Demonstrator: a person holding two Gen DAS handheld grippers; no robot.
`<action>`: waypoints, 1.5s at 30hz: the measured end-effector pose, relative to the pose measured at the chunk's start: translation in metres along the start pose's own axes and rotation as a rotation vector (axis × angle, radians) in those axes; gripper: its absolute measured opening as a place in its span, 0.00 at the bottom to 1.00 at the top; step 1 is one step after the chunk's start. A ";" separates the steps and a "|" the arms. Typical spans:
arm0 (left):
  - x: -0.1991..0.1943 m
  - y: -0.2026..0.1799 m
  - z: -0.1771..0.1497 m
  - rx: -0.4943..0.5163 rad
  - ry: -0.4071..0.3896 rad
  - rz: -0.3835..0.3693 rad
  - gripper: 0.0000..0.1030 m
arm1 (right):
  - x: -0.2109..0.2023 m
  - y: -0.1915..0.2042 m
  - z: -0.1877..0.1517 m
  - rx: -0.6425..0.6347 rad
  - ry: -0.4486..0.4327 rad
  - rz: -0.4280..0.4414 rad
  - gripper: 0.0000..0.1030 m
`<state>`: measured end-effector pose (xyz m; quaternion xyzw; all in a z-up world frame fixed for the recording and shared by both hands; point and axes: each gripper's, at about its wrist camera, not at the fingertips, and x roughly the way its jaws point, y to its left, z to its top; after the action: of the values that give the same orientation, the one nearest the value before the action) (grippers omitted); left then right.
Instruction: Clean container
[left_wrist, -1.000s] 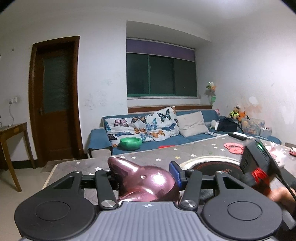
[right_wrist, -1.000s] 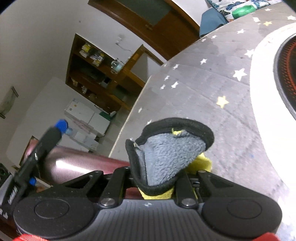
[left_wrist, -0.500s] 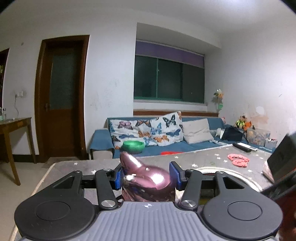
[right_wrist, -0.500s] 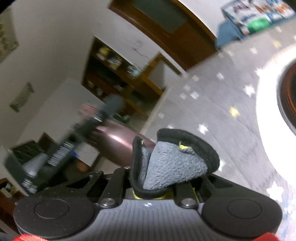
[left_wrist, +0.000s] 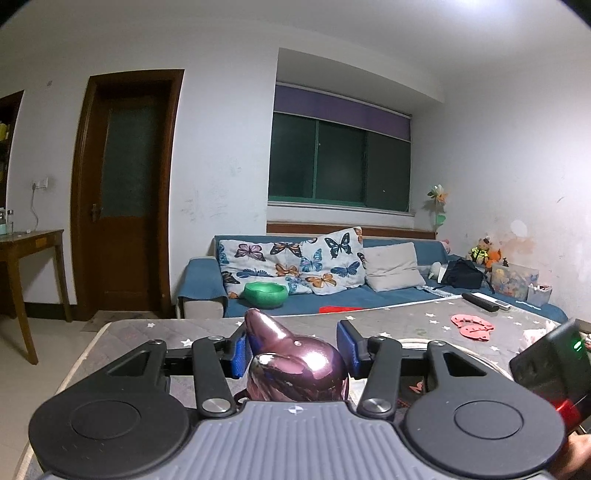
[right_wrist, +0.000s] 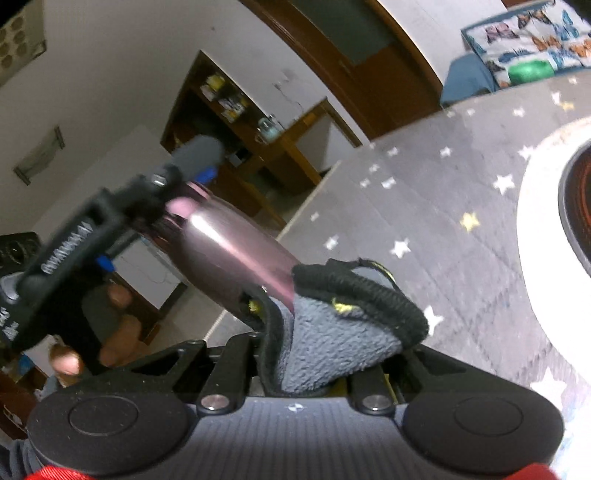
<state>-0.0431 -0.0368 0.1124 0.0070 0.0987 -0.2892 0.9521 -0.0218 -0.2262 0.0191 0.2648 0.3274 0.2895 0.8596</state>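
The left gripper (left_wrist: 295, 350) pinches a shiny pink container (left_wrist: 295, 369) between its blue pads (left_wrist: 238, 350), holding it above the near edge of the star-print table (left_wrist: 406, 321). The right gripper (right_wrist: 328, 354) is clamped on a folded grey cloth (right_wrist: 332, 339) with black trim, whose far edge seems to touch the container's side, though that part is blurred. A green bowl (left_wrist: 266, 293) sits on the far sofa (left_wrist: 369, 299)
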 end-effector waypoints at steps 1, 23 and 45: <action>0.000 -0.001 0.000 0.001 0.001 0.001 0.50 | 0.003 -0.003 -0.001 0.003 0.011 -0.016 0.15; -0.030 0.003 0.000 -0.043 -0.066 0.014 0.43 | -0.035 0.004 0.065 0.155 -0.216 0.267 0.14; -0.026 0.000 -0.001 -0.031 -0.074 0.018 0.44 | 0.032 -0.047 0.022 0.119 -0.006 -0.089 0.14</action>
<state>-0.0646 -0.0220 0.1160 -0.0173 0.0679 -0.2793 0.9576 0.0289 -0.2433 -0.0097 0.3013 0.3528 0.2302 0.8554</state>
